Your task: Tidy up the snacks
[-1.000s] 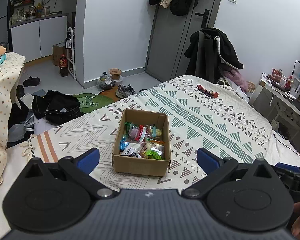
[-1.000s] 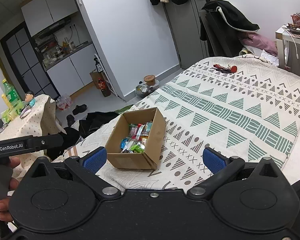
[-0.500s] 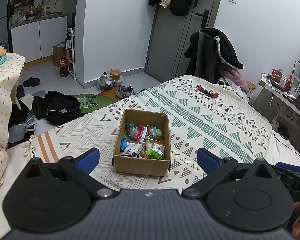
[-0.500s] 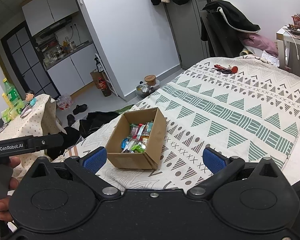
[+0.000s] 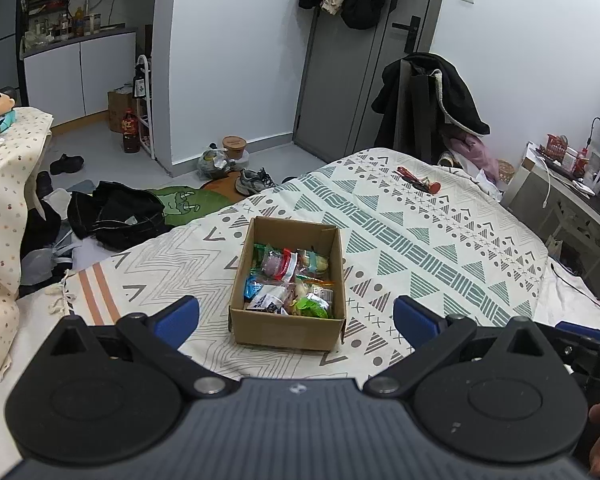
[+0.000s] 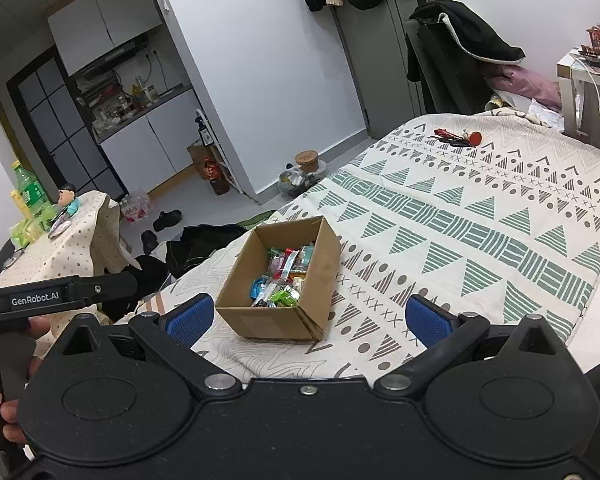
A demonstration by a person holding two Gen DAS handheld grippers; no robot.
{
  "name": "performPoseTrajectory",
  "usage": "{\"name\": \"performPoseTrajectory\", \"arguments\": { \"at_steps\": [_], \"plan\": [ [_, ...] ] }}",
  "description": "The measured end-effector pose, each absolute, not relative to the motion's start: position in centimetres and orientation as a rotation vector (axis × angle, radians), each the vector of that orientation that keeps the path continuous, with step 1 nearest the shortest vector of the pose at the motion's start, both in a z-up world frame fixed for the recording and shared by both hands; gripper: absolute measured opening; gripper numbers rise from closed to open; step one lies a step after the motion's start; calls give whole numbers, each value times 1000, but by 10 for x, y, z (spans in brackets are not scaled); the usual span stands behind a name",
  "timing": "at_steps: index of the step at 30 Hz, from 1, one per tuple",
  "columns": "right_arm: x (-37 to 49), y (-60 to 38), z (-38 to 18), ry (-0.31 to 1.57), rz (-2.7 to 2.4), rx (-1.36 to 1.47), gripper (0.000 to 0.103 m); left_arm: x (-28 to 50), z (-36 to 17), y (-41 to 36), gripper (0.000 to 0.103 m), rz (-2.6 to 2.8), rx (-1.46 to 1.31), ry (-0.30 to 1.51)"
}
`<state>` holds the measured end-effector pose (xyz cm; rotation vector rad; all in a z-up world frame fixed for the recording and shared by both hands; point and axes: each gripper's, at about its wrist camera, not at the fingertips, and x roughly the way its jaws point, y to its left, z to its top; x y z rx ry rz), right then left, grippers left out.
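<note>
Bed (image 5: 440, 240) with a patterned cream/green cover carries everything here. One open cardboard box (image 5: 288, 328) sits near the bed's foot-end edge, flaps off or folded in, plain brown, upright. Inside it: a loose pile of snacks (image 5: 290, 280), small wrapped packets in green, blue, red, pink and clear film. Exact packet count can't be told, they overlap. In the right wrist view the same box (image 6: 268, 322) is seen corner-on, snacks (image 6: 286, 280) filling the bottom.

One red-and-black small item (image 5: 418, 180) lies at the far edge of the bed, well apart from the box; too small to identify.

Left gripper (image 5: 296, 318): blue-padded fingers spread wide, nothing between them, short of the box. Right gripper (image 6: 310, 316): also spread wide, holding nothing, box framed between its fingers but not touched.

Two grippers, one box.
</note>
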<state>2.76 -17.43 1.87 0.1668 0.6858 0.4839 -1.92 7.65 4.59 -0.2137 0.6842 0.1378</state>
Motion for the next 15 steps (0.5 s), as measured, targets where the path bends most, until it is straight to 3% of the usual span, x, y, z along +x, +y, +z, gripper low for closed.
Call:
{"name": "performPoseTrajectory", "arguments": {
  "at_steps": [15],
  "plan": [
    [27,-173,20,681,483,160,103,-19,47,75,103,140,-202,693]
  ]
}}
